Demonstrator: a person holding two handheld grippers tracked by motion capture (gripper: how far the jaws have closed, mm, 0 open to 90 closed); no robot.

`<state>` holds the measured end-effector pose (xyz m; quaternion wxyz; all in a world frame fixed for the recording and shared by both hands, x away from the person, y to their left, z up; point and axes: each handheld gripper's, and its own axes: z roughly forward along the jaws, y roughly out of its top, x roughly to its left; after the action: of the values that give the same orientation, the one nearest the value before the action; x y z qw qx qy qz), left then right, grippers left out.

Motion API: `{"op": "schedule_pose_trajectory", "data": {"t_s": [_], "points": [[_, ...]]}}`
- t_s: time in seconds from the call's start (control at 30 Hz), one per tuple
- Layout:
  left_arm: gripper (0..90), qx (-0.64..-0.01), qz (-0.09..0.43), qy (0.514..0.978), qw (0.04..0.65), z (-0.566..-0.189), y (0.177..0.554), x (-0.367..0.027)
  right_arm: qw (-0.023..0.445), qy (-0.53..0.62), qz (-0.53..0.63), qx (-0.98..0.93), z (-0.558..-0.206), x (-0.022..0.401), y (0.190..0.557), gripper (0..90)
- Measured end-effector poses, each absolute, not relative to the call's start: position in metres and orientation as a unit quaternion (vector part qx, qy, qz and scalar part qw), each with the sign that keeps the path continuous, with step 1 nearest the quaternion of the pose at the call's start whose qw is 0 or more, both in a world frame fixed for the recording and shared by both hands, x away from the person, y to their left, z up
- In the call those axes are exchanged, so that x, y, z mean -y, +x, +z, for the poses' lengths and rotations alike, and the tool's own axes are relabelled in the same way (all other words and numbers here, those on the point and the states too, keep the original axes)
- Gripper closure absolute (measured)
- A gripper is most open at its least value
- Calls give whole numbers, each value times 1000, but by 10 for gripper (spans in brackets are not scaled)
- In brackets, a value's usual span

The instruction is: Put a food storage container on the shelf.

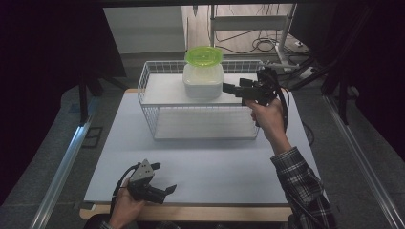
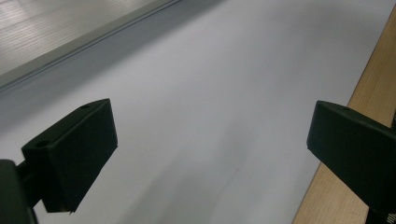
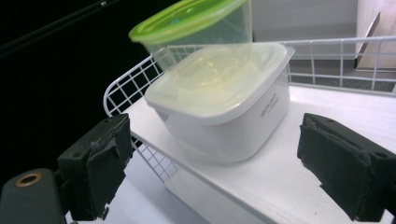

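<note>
A white square lidded box (image 1: 203, 82) (image 3: 219, 107) stands on the upper shelf of a white wire rack (image 1: 148, 102) (image 3: 122, 88). A clear tub with a green lid (image 1: 204, 56) (image 3: 196, 18) rises at its far side; whether it rests on the box or just behind it I cannot tell. My right gripper (image 1: 228, 89) (image 3: 215, 140) is level with the shelf, just right of the box. Its jaws stand open and apart from the box. Low over the mat's front left, my left gripper (image 1: 165, 177) (image 2: 210, 149) is open with nothing between its jaws.
The rack sits on a white mat (image 1: 210, 167) (image 2: 210, 84) that covers a wooden table, whose edge (image 1: 191, 212) (image 2: 369, 93) shows at the front. Metal rails (image 1: 62, 167) run along both sides on the floor. Cables (image 1: 262, 45) and frame legs lie beyond the rack.
</note>
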<state>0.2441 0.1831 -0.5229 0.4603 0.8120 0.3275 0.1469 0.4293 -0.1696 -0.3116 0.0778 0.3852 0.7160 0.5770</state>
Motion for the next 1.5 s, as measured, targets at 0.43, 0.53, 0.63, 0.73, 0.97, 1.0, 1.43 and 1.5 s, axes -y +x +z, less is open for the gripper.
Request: {"op": "schedule_pose_trajectory", "data": {"t_s": [0.43,0.53,0.63,0.73,0.97,1.0,1.43,1.5], "points": [[18,-326,145,812,462,-523,244,-184,87,365,565,-735,-326,168,414,89],[19,-326,145,812,461,-523,244,-183,90,359,565,-737,-328,169,410,84],[19,-325,148,813,461,-523,244,-183,91,356,563,-740,-330,168,406,78],[19,-323,149,815,458,-523,244,-183,92,352,562,-743,-333,167,403,70],[19,-321,151,818,452,-523,243,-182,97,344,559,-748,-339,168,396,65],[19,-321,151,819,451,-523,243,-182,98,343,558,-749,-340,168,395,66],[20,-320,154,822,446,-524,243,-181,110,326,543,-766,-363,167,379,48],[20,-319,155,823,444,-524,243,-181,115,323,539,-769,-367,166,377,42]]}}
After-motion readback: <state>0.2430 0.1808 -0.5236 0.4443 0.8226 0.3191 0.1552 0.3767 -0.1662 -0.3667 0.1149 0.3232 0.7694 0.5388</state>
